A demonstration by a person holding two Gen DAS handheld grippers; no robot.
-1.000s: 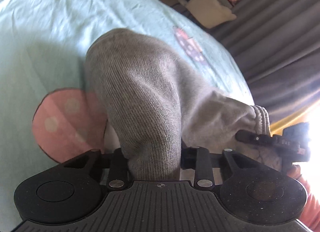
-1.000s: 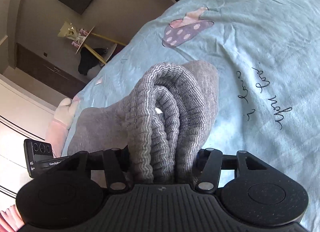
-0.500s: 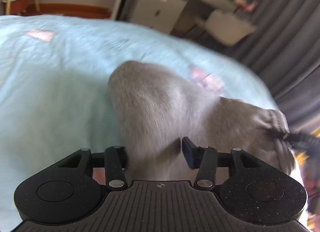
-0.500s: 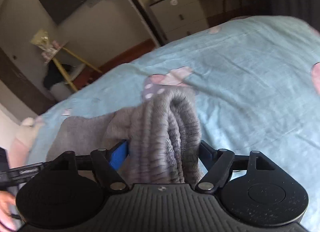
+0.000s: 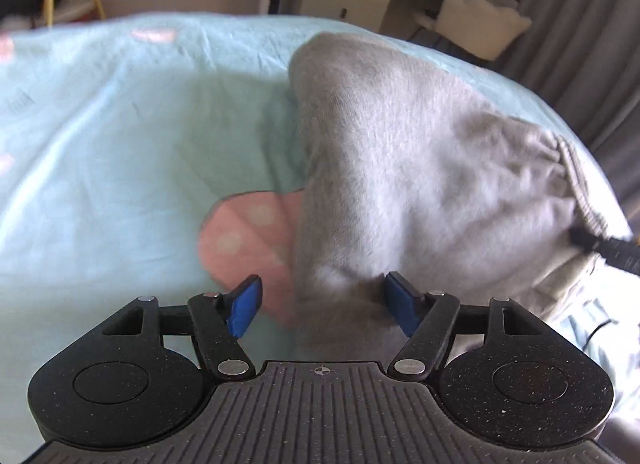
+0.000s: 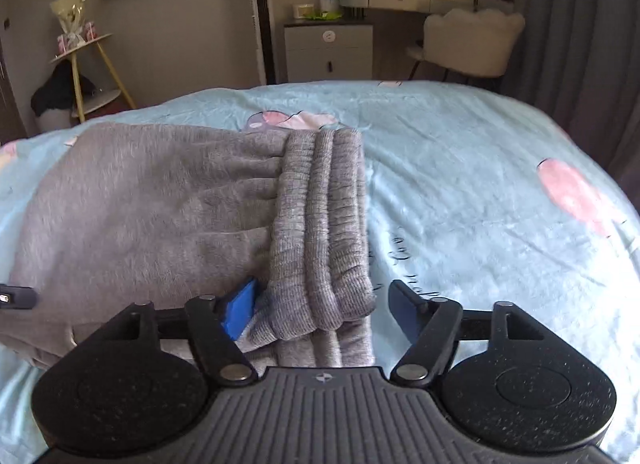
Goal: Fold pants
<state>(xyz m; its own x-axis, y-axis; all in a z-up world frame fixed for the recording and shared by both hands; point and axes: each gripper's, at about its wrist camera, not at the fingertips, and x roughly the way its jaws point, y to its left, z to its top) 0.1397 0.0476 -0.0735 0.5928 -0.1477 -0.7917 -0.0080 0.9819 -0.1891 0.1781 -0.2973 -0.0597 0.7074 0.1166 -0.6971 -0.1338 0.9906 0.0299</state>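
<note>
Grey fleece pants [image 6: 152, 199] lie folded on a light blue bedspread [image 6: 460, 191]. Their ribbed cuffs [image 6: 320, 223] are stacked along the right edge of the bundle. My right gripper [image 6: 322, 310] is open, jaws spread on either side of the near end of the cuffs. In the left wrist view the pants [image 5: 420, 167] rise as a soft mound. My left gripper [image 5: 324, 306] is open, with the near fabric edge lying between the blue pads [image 5: 244, 306] but not pinched. The right gripper's finger tip [image 5: 608, 248] shows at the far right.
The bedspread has pink mushroom prints [image 5: 248, 232] and script lettering [image 6: 404, 260]. Beyond the bed stand a white nightstand [image 6: 328, 49], a cream chair [image 6: 472, 41], a yellow-legged side table [image 6: 84, 63] and grey curtains [image 6: 580, 23].
Both grippers have opened and let go of the pants. The pants were lowered onto the bed and now lie flat; both cameras tilted up toward the room.
</note>
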